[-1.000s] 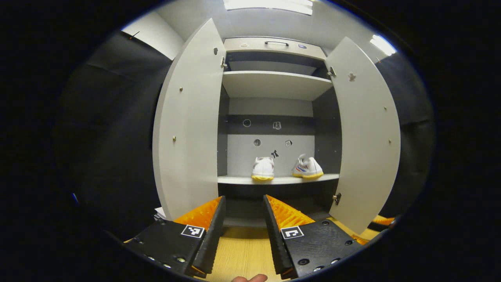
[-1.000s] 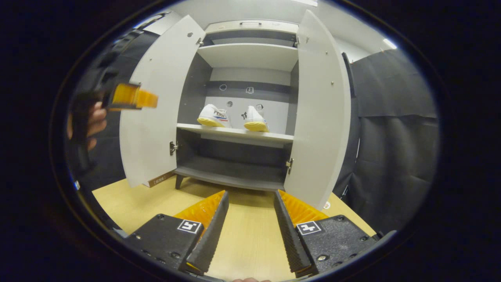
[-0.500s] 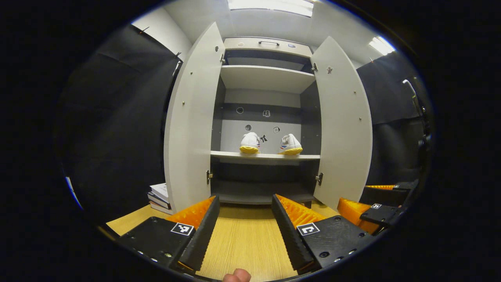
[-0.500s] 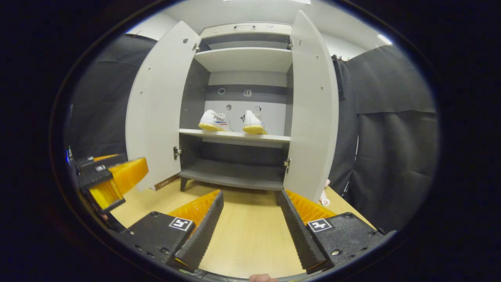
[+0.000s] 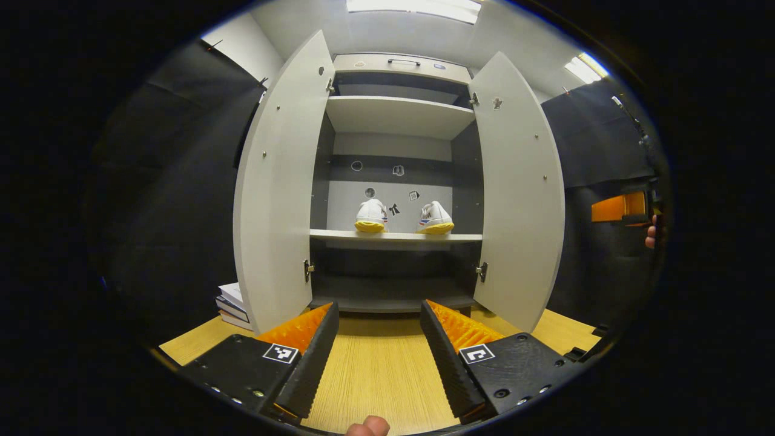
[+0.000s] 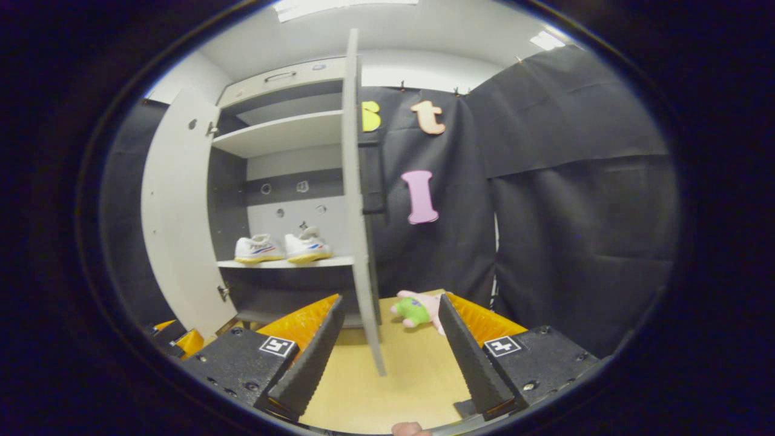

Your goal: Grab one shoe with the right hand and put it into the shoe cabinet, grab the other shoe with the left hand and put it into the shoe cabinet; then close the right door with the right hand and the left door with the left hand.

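Both shoes (image 5: 402, 218) sat on the middle shelf; both doors open. Right gripper (image 6: 387, 339) wide, straddling right door (image 6: 357, 212) edge-on: risk of jamming it. Left gripper (image 5: 378, 348) wide, empty.

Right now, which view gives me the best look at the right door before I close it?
The left gripper view: the right door shows its whole inner face, swung open, hinges visible. The right gripper view catches that door almost edge-on as a thin strip, its lower end between the right tool fingers, so little of its face can be judged.
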Demonstrator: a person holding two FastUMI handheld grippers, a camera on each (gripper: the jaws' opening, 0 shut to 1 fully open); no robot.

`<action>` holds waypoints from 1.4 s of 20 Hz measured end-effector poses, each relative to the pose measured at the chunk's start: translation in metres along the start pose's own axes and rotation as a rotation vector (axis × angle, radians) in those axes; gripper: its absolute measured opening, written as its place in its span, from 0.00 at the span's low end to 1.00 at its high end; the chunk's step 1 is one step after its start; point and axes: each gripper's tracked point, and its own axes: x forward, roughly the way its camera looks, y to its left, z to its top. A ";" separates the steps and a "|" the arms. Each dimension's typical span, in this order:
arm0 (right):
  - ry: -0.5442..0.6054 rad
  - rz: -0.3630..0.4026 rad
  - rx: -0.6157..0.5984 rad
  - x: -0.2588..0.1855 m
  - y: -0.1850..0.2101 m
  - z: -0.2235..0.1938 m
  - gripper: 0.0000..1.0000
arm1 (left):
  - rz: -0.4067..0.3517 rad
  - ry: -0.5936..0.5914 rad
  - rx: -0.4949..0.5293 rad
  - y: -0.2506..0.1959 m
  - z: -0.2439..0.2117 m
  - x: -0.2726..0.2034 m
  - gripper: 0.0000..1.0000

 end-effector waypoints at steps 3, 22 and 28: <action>-0.049 -0.072 -0.036 0.021 -0.034 0.035 0.97 | -0.013 0.011 0.005 -0.004 -0.002 0.003 0.81; -0.136 -0.022 -0.104 0.133 -0.012 0.117 0.95 | -0.021 0.079 0.040 -0.002 -0.016 0.025 0.81; -0.122 0.035 -0.112 0.125 0.025 0.112 0.94 | -0.037 0.063 0.041 -0.002 -0.012 0.026 0.81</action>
